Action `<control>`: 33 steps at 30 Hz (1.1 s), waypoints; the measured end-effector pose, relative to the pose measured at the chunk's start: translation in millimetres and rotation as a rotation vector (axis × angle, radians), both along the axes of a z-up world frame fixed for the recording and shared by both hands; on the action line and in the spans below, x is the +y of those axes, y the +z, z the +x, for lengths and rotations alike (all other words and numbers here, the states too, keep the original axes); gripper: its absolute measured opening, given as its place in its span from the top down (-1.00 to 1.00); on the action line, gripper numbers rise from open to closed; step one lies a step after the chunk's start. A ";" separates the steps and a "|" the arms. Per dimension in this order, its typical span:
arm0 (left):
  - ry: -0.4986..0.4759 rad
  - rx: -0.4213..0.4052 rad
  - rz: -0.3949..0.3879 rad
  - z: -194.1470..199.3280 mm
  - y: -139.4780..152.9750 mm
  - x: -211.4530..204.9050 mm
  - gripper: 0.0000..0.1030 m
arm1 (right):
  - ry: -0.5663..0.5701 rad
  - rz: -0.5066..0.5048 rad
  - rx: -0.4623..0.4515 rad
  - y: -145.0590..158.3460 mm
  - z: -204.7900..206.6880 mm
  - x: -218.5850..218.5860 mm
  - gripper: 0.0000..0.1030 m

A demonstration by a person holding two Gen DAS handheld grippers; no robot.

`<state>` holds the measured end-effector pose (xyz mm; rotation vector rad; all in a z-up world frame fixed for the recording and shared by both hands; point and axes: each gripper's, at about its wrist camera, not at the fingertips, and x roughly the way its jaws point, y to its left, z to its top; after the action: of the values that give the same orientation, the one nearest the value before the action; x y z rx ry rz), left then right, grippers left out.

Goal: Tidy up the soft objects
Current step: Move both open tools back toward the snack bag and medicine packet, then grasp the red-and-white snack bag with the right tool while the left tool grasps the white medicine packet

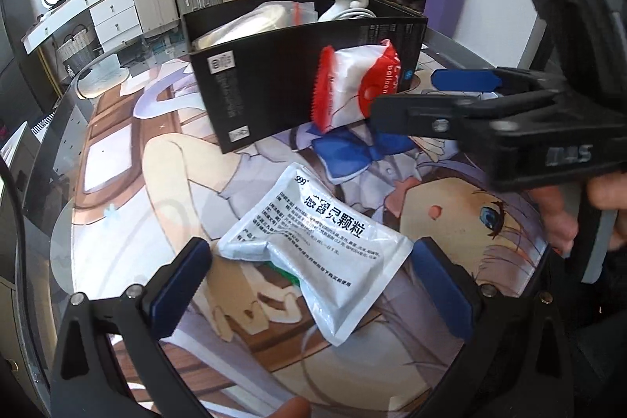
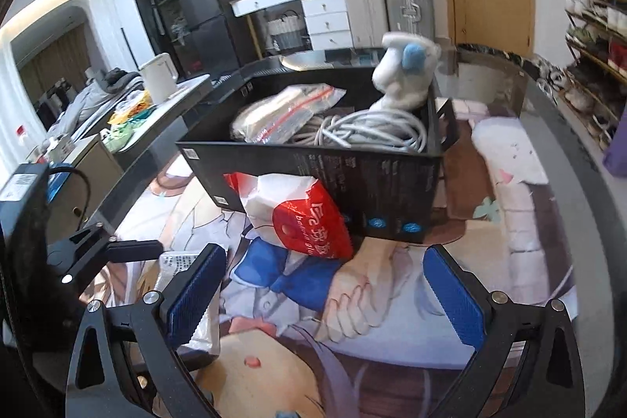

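Note:
A white sachet with black print (image 1: 313,249) lies flat on the printed table mat, between the fingers of my open left gripper (image 1: 309,286). A red-and-white packet (image 1: 352,85) leans against the near wall of a black box (image 1: 274,73). My right gripper (image 2: 325,294) is open and empty, just short of that packet (image 2: 298,214). The black box (image 2: 313,159) holds a white plush toy (image 2: 403,73), a coiled grey cable (image 2: 372,128) and a clear zip bag (image 2: 282,112). The right gripper shows in the left wrist view (image 1: 431,93), beside the red-and-white packet.
The printed mat (image 1: 156,183) covers a glass table (image 2: 548,104). A white kettle (image 2: 158,75) stands on a side counter at the left. Suitcases (image 2: 392,2) and a shoe rack (image 2: 595,38) stand behind the table.

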<state>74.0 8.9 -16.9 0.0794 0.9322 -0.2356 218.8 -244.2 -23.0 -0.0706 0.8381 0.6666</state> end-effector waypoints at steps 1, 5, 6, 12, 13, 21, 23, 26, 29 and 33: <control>-0.004 0.000 0.004 -0.5 -0.4 1.8 -1.00 | -0.018 -0.009 0.012 -3.9 3.5 4.2 -0.99; -0.013 -0.002 0.004 -3.2 -0.3 7.1 -1.00 | -0.052 -0.006 0.046 -8.8 12.1 13.3 -0.84; -0.012 -0.003 0.003 -4.0 -0.3 7.7 -1.00 | -0.054 -0.014 0.042 -9.0 12.7 16.0 -0.81; -0.019 -0.006 0.004 -7.7 -0.1 6.3 -1.00 | -0.051 -0.019 0.056 -13.5 7.8 31.5 -0.81; -0.021 -0.006 0.005 -7.9 -0.1 6.4 -1.00 | -0.053 -0.023 0.054 -13.6 7.2 34.7 -0.81; -0.026 0.003 0.007 -9.1 0.9 9.2 -1.00 | -0.069 -0.021 0.050 -12.9 9.6 41.5 -0.31; -0.015 0.011 -0.002 -7.7 1.9 10.3 -1.00 | -0.065 -0.011 0.059 -13.7 11.1 37.3 -0.18; 0.002 0.021 -0.032 -6.0 3.5 13.7 -1.00 | -0.062 0.003 0.046 -9.7 9.9 27.2 -0.05; 0.029 0.021 -0.064 -5.1 7.0 17.8 -1.00 | -0.046 0.013 0.023 -1.9 6.0 13.5 -0.03; 0.084 0.024 -0.087 -0.9 10.5 17.8 -1.00 | -0.054 0.030 0.000 7.6 1.7 -8.5 -0.03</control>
<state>73.2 26.7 -6.4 -0.0423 0.9455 -0.1994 220.4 -252.7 -15.4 -0.0206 0.8271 0.6282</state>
